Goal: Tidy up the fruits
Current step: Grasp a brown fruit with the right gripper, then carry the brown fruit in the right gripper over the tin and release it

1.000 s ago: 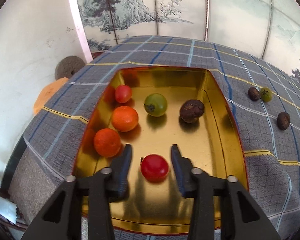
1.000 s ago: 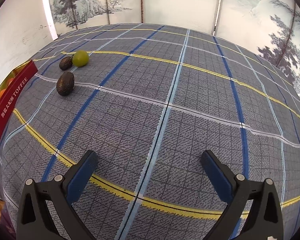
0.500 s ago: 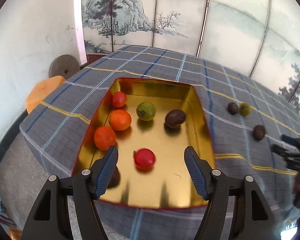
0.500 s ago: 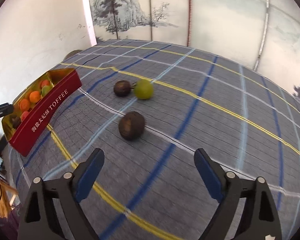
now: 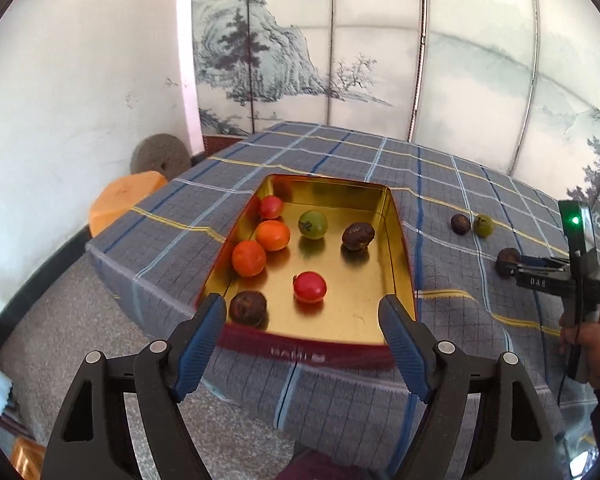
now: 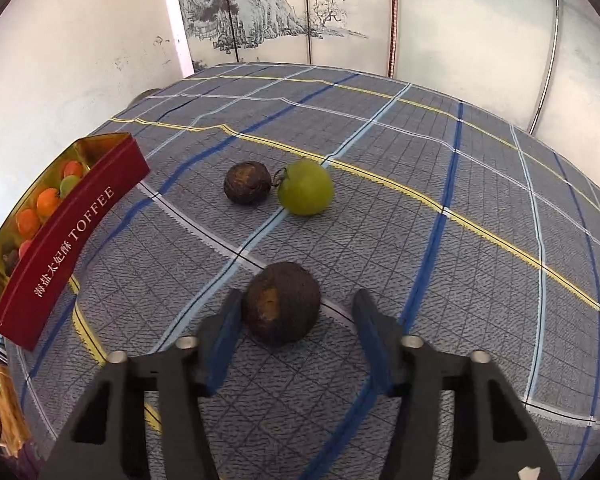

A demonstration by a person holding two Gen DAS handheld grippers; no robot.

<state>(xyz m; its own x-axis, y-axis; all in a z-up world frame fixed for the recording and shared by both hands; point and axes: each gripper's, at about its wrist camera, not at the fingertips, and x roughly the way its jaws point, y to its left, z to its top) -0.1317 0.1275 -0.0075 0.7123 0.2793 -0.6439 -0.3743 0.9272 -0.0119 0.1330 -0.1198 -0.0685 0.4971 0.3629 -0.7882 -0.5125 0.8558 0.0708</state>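
Observation:
A gold-lined red tin [image 5: 401,248] on the checked cloth holds several fruits: two oranges, a red fruit [image 5: 309,287], a green one [image 5: 313,224] and two dark brown ones. My left gripper [image 5: 300,308] hovers back from the tin's near wall, empty, its jaws opening. On the cloth to the right, my right gripper [image 6: 297,300] has its jaws closing around a dark brown fruit [image 6: 282,304]. The left pad is at the fruit's side and the right pad stands clear of it. Beyond lie another brown fruit [image 6: 247,182] and a green fruit [image 6: 306,187], touching each other.
The tin's red side [image 6: 72,232] reads TOFFEE at the left of the right wrist view. A person's hand [image 5: 592,344] holds the right gripper. An orange block [image 5: 124,200] and a grey round stone [image 5: 160,156] sit off the table's left edge. A painted screen stands behind.
My left gripper let its jaws widen off the red fruit and drew back and up out of the tin. My right gripper swung left to the brown fruit and narrowed around it.

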